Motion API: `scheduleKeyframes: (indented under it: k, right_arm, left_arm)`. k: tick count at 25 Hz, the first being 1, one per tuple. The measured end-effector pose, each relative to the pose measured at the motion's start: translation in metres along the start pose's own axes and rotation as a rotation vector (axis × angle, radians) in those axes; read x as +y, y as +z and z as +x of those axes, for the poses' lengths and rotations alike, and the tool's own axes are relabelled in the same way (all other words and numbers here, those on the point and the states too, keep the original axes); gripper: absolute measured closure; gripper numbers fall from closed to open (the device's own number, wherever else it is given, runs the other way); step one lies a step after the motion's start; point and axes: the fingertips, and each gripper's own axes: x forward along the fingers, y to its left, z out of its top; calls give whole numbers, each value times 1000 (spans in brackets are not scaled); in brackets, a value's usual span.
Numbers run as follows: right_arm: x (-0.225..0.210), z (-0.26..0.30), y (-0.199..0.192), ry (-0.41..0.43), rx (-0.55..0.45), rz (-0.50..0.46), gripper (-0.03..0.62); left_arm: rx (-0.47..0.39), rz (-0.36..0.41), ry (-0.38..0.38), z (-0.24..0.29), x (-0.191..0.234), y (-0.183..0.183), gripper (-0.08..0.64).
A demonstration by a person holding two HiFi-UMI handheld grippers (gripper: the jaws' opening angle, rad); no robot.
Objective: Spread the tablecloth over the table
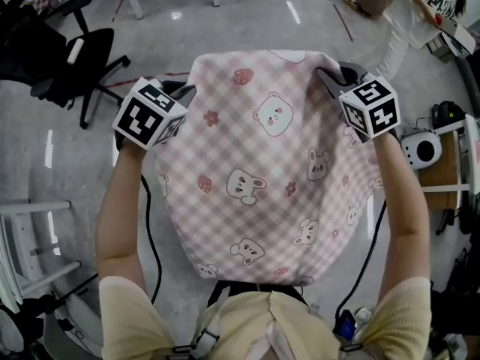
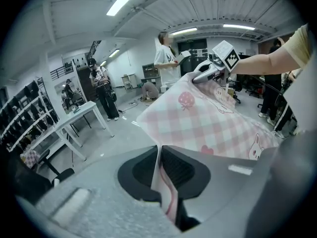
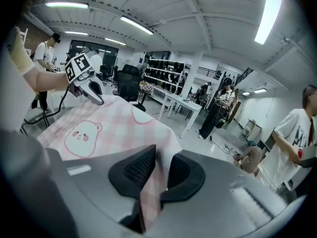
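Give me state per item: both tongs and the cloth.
left tongs, shut on one corner of the tablecloth
right tongs, shut on the neighbouring corner
tablecloth, unfolded, held in the air and stretched between the two tongs, not lying on any table

No word, number or brand can be read with certainty. The marker cube (image 1: 148, 115) of the left gripper (image 1: 182, 94) and the one (image 1: 370, 107) of the right gripper (image 1: 330, 77) bear only black-and-white square code patterns, no letters. The tablecloth (image 1: 262, 171) carries printed pictures of bears, rabbits, strawberries and flowers, but no writing. In the head view, a white shirt (image 1: 420, 10) on a person at the upper right edge shows dark lettering, cut off by the frame and too small to make out.
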Motion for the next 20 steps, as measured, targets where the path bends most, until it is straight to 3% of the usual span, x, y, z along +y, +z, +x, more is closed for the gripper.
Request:
scheduleKeyframes:
  k: [8, 13, 20]
  right_arm:
    - [-4, 23, -26, 0, 74, -17, 541]
    - [-2, 35, -42, 12, 97, -12, 540]
    - [-1, 49, -65, -10, 140, 38, 532]
  left_arm:
    - [92, 8, -38, 33, 2, -12, 531]
    - [167, 117, 3, 51, 2, -21, 522]
    - [187, 133, 2, 67, -4, -34, 511]
